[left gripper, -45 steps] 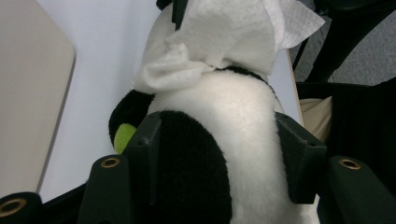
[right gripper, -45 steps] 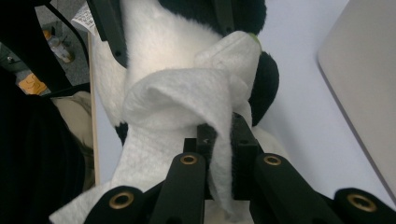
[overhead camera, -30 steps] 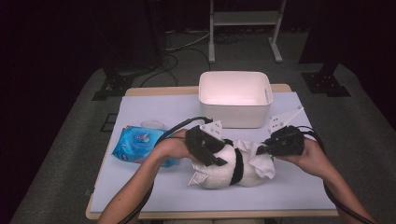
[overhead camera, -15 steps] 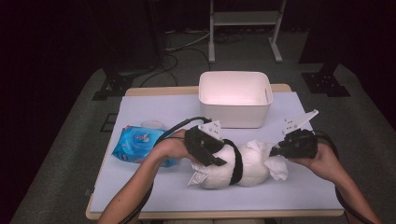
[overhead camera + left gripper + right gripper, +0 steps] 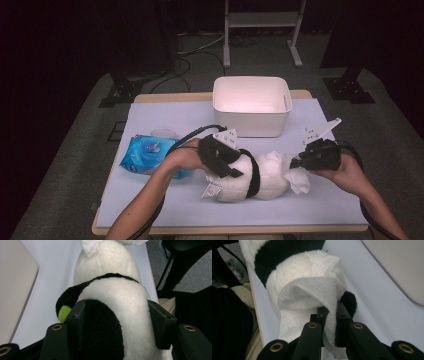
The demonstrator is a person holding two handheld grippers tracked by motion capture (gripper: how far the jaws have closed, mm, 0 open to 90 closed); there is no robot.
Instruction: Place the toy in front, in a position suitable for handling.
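On the far left lies a blue wipes pack (image 5: 150,156), clear of the work. Your left gripper (image 5: 117,322) is clamped across the panda plush (image 5: 250,177), which lies on its side near the middle of the white mat (image 5: 165,115), in front of the white bin (image 5: 251,105). To the right, your right gripper (image 5: 331,315) is pinched tight on a white wipe (image 5: 312,297) draped over the plush's right end. That wipe could slip or tear if you drag hard, and the soft plush may roll under the clamp. The left gripper view reveals a green patch (image 5: 63,313) on the plush; the right gripper view shows the wipe's folds.
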